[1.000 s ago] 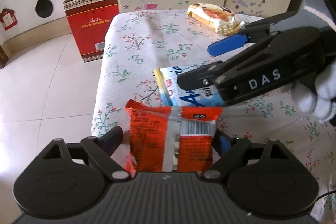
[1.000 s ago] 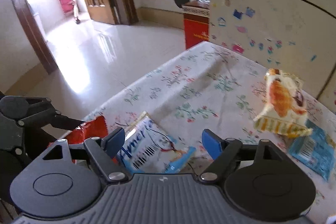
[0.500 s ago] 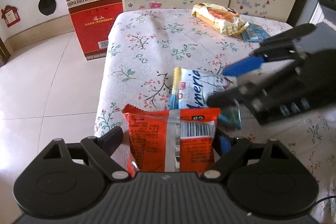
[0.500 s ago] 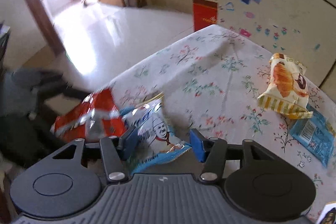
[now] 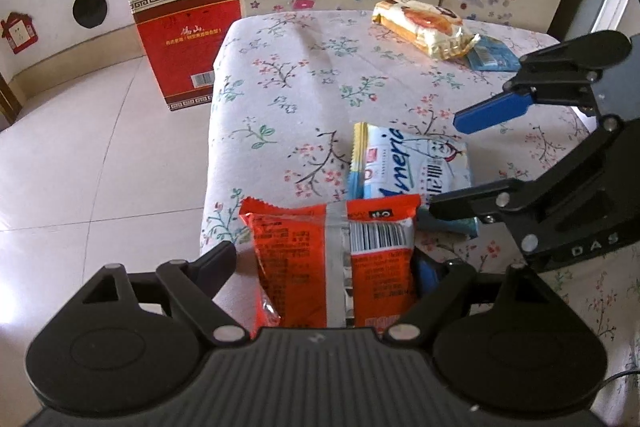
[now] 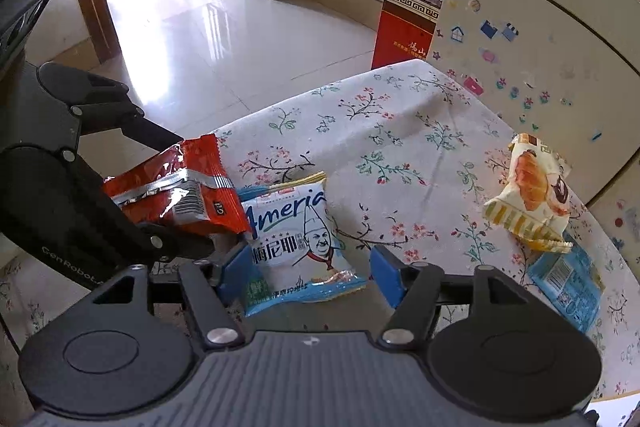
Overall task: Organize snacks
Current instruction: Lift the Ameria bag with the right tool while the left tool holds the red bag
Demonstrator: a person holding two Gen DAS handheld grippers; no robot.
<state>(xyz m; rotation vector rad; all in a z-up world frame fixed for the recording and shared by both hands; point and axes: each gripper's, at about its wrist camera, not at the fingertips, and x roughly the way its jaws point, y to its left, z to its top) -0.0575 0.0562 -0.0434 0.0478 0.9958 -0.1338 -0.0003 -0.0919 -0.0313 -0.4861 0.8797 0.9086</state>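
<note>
The left tongs grip the orange packet above the counter edge, while the right tongs, wide open and holding nothing, straddle the blue-white packet lying directly ahead, its long axis pointing away.

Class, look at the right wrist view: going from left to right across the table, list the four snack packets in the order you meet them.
orange-red packet held in the left gripper → white-and-blue Ameria packet between the open fingers of the right gripper → yellow croissant packet → blue packet
</note>
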